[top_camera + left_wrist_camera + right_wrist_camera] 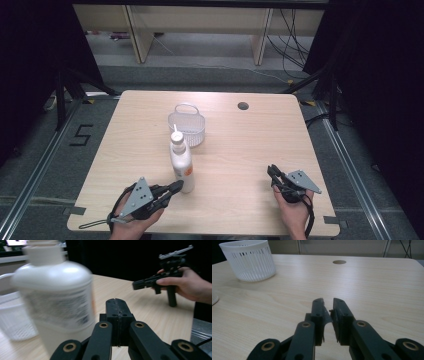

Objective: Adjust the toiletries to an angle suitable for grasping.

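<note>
A white bottle (180, 161) with a nozzle cap and an orange patch on its label stands upright at the middle of the wooden table (240, 150). Just behind it is a white slotted basket (186, 126) with a handle. My left gripper (176, 188) lies low at the front left, shut and empty, its tips right beside the bottle's base. In the left gripper view the bottle (53, 293) looms blurred to the left of the closed jaws (116, 302). My right gripper (272, 172) rests at the front right, shut on nothing, with a thin slit between its pads (327, 301).
A round cable hole (243, 106) sits near the table's far edge. The basket (249, 261) is far left in the right gripper view. A hand holds the right gripper (147, 283) across the table in the left gripper view. Black curtains and stand legs flank the table.
</note>
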A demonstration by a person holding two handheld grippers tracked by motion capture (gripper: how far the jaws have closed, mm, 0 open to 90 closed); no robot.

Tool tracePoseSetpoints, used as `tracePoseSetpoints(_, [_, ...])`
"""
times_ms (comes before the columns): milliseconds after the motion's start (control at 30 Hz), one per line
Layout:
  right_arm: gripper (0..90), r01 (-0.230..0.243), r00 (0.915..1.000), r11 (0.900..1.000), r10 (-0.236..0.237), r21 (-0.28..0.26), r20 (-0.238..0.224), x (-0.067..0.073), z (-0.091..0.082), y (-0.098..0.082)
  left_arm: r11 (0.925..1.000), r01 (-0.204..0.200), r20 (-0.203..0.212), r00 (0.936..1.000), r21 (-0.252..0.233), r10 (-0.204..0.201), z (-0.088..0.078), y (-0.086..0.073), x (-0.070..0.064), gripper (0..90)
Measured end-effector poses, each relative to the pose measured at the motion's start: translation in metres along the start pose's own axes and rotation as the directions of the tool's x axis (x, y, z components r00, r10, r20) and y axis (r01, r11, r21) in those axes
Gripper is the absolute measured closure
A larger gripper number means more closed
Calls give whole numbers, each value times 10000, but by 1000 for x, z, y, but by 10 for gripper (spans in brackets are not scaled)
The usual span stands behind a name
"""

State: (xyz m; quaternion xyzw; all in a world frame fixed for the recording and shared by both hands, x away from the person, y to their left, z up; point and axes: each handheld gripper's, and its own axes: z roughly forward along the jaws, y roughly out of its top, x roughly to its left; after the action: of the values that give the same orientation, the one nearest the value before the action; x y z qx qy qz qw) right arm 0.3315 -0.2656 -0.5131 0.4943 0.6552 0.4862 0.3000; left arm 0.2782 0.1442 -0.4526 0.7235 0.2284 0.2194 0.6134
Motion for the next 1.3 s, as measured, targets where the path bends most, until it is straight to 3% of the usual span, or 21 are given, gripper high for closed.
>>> tracePoseSetpoints(33, [798, 166, 9998, 9999, -166, -7, -69, -2, 1, 0, 10000, -55, 107, 9999, 44, 55, 6, 3, -3, 898])
tracePoseSetpoints(67, [798, -62, 10000, 10000, 62, 20, -38, 0, 0, 0, 9999, -91, 167, 9998, 117, 89, 15, 7, -6, 898])
tracePoseSetpoints(167, [798, 105, 9999, 9998, -106, -169, -72, -1, 1, 0, 9995, -212, 126, 9997, 240, 209, 26, 10, -10, 898])
tracePoseSetpoints(300, [798, 87, 9999, 9998, -89, -155, -103, -1, 1, 0, 9968, -537, -198, 9983, 599, 550, 40, 15, -13, 898])
tracePoseSetpoints(400, [798, 89, 9998, 9998, -92, -162, -167, -2, 2, 0, 9924, -672, -704, 9947, 1035, 748, 51, 17, -14, 898])
tracePoseSetpoints(667, [798, -45, 9998, 9999, 42, -161, -191, -1, 2, 0, 9911, -333, -1211, 9914, 1286, 490, 53, 16, -8, 899])
tracePoseSetpoints(700, [798, 233, 9996, 9995, -237, -216, -165, -3, 2, 0, 9907, -319, -1249, 9910, 1321, 486, 52, 16, -7, 899])
tracePoseSetpoints(867, [798, 222, 9996, 9996, -225, -182, -185, -3, 2, 0, 9901, -180, -1475, 9883, 1392, 387, 51, 17, -4, 900])
tracePoseSetpoints(1300, [795, 40, 10000, 9998, -41, -180, -72, -2, 3, 0, 9893, -4, -1591, 9870, 1458, 239, 48, 15, -5, 900])
